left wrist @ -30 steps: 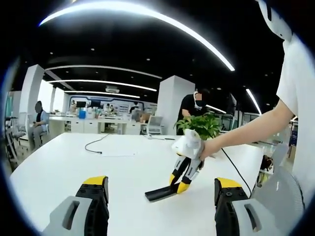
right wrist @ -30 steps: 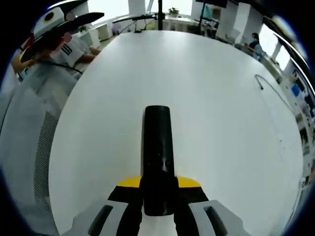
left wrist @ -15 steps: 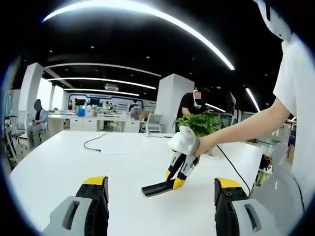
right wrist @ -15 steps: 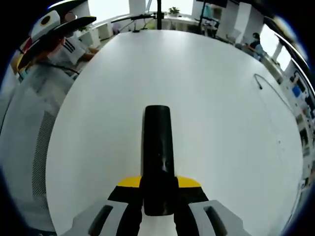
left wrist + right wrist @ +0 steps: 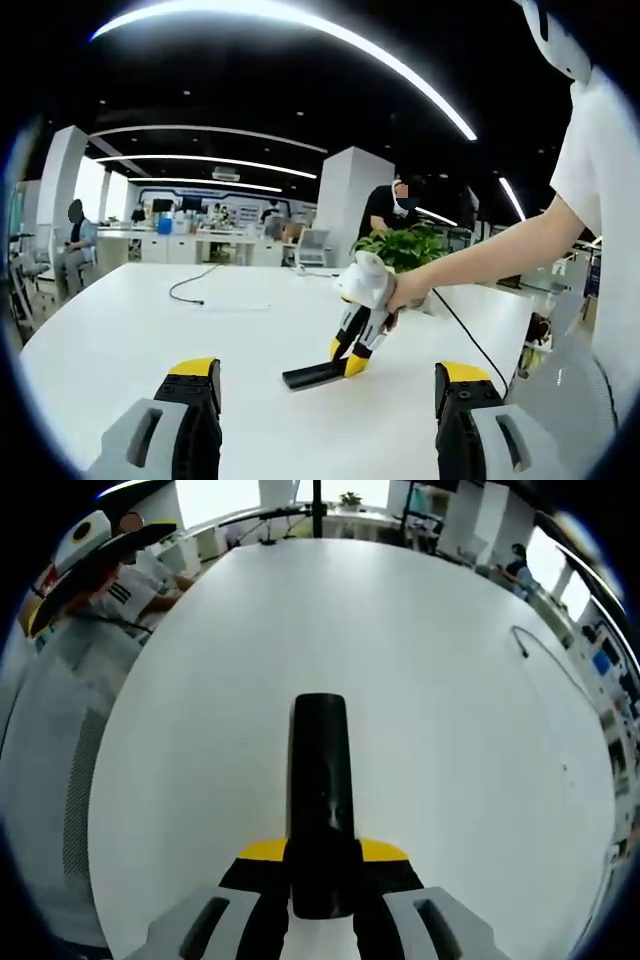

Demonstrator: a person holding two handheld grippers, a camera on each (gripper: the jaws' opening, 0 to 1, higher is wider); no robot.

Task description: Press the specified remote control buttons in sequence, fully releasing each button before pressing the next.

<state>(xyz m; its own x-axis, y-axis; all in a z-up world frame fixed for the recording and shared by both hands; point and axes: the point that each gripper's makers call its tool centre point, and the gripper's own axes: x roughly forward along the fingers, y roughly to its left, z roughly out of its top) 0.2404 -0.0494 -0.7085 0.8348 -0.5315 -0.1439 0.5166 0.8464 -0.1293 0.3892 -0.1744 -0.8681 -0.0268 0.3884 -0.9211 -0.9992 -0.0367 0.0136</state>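
The black remote [image 5: 321, 770] sticks forward from my right gripper [image 5: 322, 858], whose yellow-tipped jaws are shut on its near end above the white table [image 5: 430, 680]. In the left gripper view the same right gripper [image 5: 351, 352] comes in from the right in a person's hand, tilted down, and the remote [image 5: 308, 376] it holds hangs just over the table [image 5: 120, 330]. My left gripper [image 5: 327, 388] is open and holds nothing; its two jaws stand wide apart at the bottom, nearer than the remote.
A thin dark cable [image 5: 195, 291] lies on the far side of the table, also seen as a cable [image 5: 545, 670] at the right. A potted plant [image 5: 408, 247] stands behind the hand. A mesh chair back [image 5: 80, 810] is at the table's left edge. People sit at far desks.
In the left gripper view the right gripper and its remote have drifted left, away from the plant. The remote stays gripped. The left jaws stay open.
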